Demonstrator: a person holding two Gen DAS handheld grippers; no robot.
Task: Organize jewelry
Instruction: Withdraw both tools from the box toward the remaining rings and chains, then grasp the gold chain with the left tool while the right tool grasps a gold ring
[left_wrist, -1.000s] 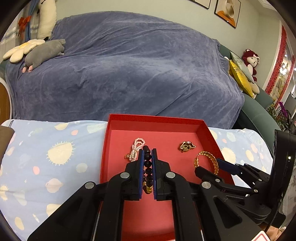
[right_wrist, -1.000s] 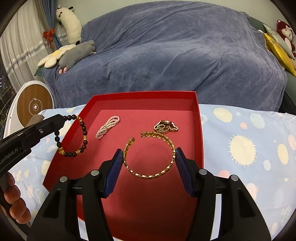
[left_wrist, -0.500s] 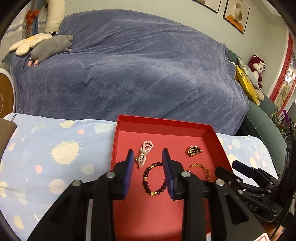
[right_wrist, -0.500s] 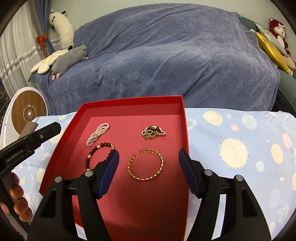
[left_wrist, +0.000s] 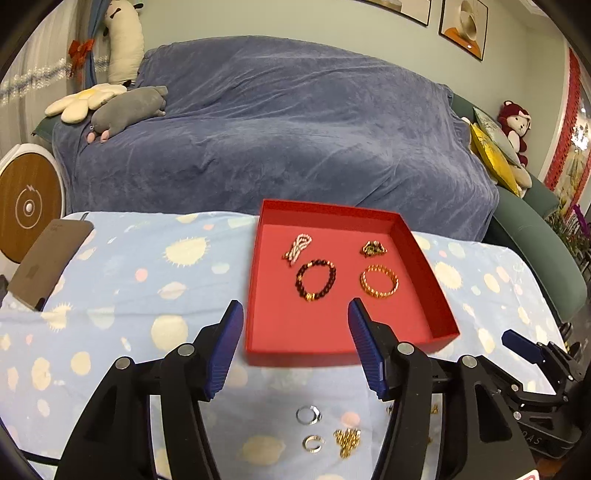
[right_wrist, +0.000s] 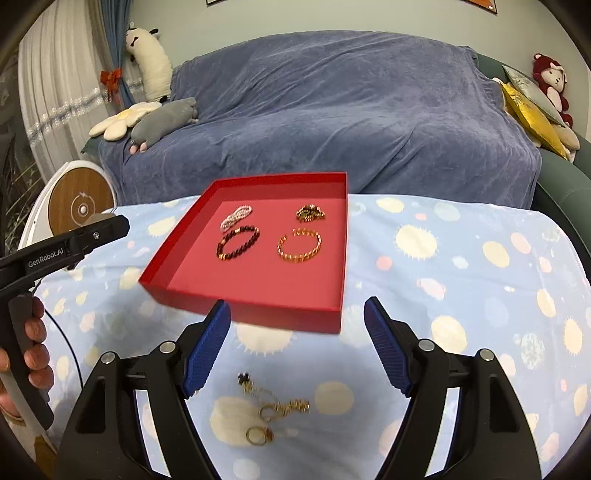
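Note:
A red tray (left_wrist: 428, 266) (right_wrist: 345, 258) lies on the patterned cloth. Inside lie a dark bead bracelet (left_wrist: 316, 280) (right_wrist: 238, 243), a gold bangle (left_wrist: 379, 281) (right_wrist: 299, 244), a pearl piece (left_wrist: 297, 246) (right_wrist: 235, 217) and a small gold piece (left_wrist: 373, 248) (right_wrist: 310, 213). My left gripper (left_wrist: 295, 314) hangs before the tray's near edge, jaws opening, nothing between them. My right gripper (right_wrist: 297, 314) also hovers short of the tray, jaws opening and empty. Loose silver rings (left_wrist: 308, 414) and a gold chain (left_wrist: 347, 441) lie on the cloth below the left gripper; gold chain pieces and rings (right_wrist: 275, 408) lie below the right.
A blue-covered sofa (left_wrist: 288, 122) stands behind the table with plush toys (left_wrist: 125, 109) on it. A brown card (left_wrist: 48, 258) rests on the cloth at the left. A round wood-faced device (right_wrist: 79, 208) stands beside the table. A hand (right_wrist: 33, 354) holds the left gripper's handle.
The left gripper let go of the dark bead bracelet, which now lies in the tray. Both grippers drew back off the tray and stand wider, bringing loose jewelry on the cloth into view.

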